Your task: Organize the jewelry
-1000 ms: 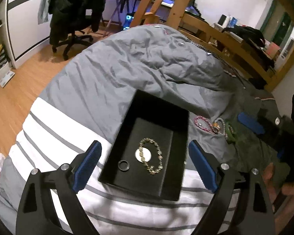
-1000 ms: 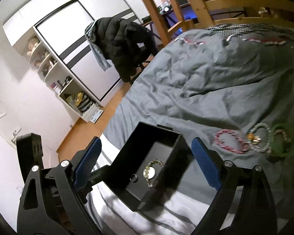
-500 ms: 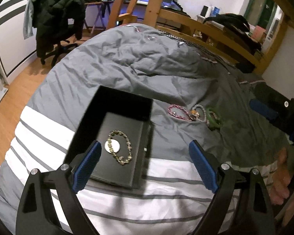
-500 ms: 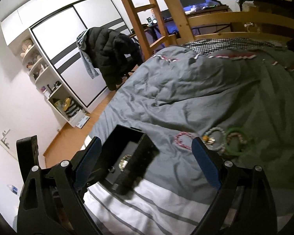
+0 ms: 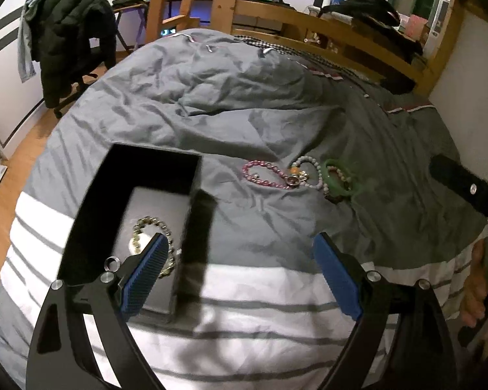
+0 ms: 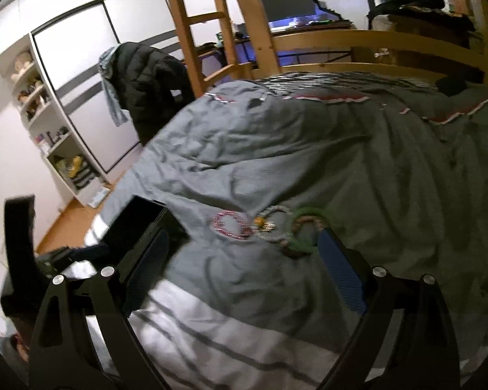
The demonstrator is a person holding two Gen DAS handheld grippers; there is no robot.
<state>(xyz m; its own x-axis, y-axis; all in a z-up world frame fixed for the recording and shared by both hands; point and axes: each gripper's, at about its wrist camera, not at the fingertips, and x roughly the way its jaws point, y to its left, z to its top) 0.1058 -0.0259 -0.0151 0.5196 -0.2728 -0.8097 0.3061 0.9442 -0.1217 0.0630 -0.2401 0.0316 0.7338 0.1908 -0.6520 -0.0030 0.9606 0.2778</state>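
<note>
A black open box [image 5: 153,175] lies on the grey bed cover and holds a gold bead bracelet [image 5: 153,224] and a small dark ring [image 5: 111,263]. To its right on the cover lie a pink bead bracelet [image 5: 263,175], a white bead bracelet [image 5: 310,172] and a green bangle [image 5: 341,178]. My left gripper [image 5: 240,273] is open and empty, just right of the box. My right gripper [image 6: 244,266] is open and empty, just short of the pink bracelet [image 6: 232,224], the white bracelet [image 6: 276,224] and the green bangle [image 6: 305,230]. The box [image 6: 136,224] shows at its left.
The bed cover [image 5: 244,104] is grey with white stripes at the near edge. A wooden bed frame and ladder [image 5: 325,26] stand behind. A chair with a black jacket [image 5: 71,42] stands on the floor at left. White shelves [image 6: 48,136] line the wall.
Both grippers have swung to the right, away from the box and toward the loose bracelets. The right gripper has come closer to the bracelets. Both stay open.
</note>
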